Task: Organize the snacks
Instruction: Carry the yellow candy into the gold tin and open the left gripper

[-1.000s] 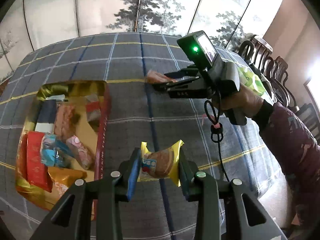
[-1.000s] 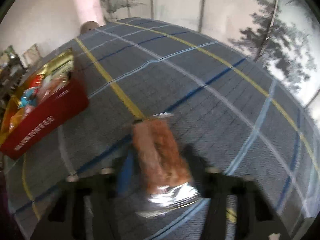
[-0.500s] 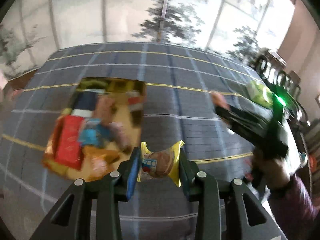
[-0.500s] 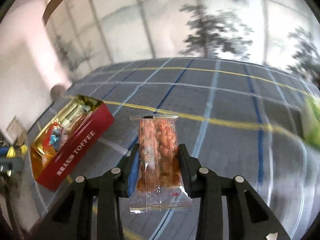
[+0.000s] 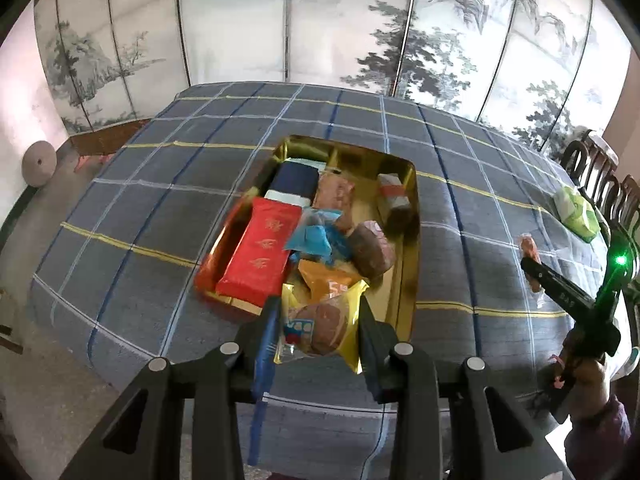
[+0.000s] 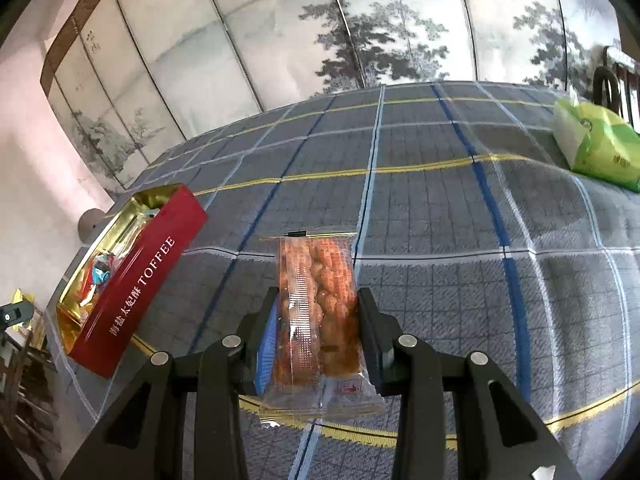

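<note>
My left gripper (image 5: 318, 324) is shut on a yellow-wrapped round pastry (image 5: 320, 326) and holds it above the near end of the gold-lined red toffee tin (image 5: 412, 184), which holds several wrapped snacks. My right gripper (image 6: 318, 316) is shut on a clear packet of orange-brown twists (image 6: 318, 300), above the checked tablecloth. The tin shows at the left in the right wrist view (image 6: 148, 272). The right gripper also shows at the far right of the left wrist view (image 5: 532, 264).
A green tissue pack (image 6: 600, 144) lies at the table's far right; it also shows in the left wrist view (image 5: 576, 212). Dark wooden chairs (image 5: 600, 168) stand beyond it. A painted folding screen (image 5: 320, 20) backs the table.
My left gripper has swung over the tin with the pastry. My right gripper has drawn back to the right with its packet; both stayed shut.
</note>
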Demonstrator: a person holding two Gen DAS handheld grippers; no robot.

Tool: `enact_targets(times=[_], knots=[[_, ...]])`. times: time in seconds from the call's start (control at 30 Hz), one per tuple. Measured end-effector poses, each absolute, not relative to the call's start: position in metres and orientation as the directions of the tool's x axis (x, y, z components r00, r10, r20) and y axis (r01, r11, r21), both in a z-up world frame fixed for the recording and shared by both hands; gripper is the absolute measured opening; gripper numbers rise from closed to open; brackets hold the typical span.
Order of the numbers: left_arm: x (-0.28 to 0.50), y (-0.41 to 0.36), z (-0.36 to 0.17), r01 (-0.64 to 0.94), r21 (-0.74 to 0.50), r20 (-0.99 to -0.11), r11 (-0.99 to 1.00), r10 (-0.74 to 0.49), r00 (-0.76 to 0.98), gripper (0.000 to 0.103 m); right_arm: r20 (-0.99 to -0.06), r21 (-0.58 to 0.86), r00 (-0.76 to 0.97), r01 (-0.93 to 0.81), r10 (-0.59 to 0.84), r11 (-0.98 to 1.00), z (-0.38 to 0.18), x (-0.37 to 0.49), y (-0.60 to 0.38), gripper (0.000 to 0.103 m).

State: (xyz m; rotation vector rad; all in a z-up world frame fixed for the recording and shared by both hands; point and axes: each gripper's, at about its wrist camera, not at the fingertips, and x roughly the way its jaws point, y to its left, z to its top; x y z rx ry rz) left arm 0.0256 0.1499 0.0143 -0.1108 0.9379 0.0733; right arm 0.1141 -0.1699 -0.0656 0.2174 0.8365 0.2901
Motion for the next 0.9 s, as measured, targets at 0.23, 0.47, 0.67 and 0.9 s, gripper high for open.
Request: enact_targets(times=[0.23, 0.47, 0.67, 0.9], knots=[[0.030, 0.153, 0.009, -0.087, -0.077, -0.800, 0.993, -0.009, 0.600, 0.037, -0.708, 0.304, 0.630, -0.136, 0.320, 0.943, -0.069, 0.115, -0.173, 0.034], [0.049, 0.144, 0.002, -0.034, -0.062, -0.797, 0.998, -0.028, 0.603, 0.037, -0.721, 0.290, 0.621, -0.132, 0.307, 0.948, -0.071, 0.117, -0.171, 0.034], [0.062, 0.142, -0.005, -0.026, -0.083, -0.805, 0.996, -0.051, 0.592, 0.037, -0.723, 0.291, 0.617, -0.134, 0.309, 0.947, -0.072, 0.118, -0.171, 0.034], [0.072, 0.132, -0.006, -0.019, -0.051, -0.795, 0.999, -0.029, 0.605, 0.037, -0.724, 0.290, 0.616, -0.136, 0.310, 0.947, -0.073, 0.118, -0.171, 0.034]])
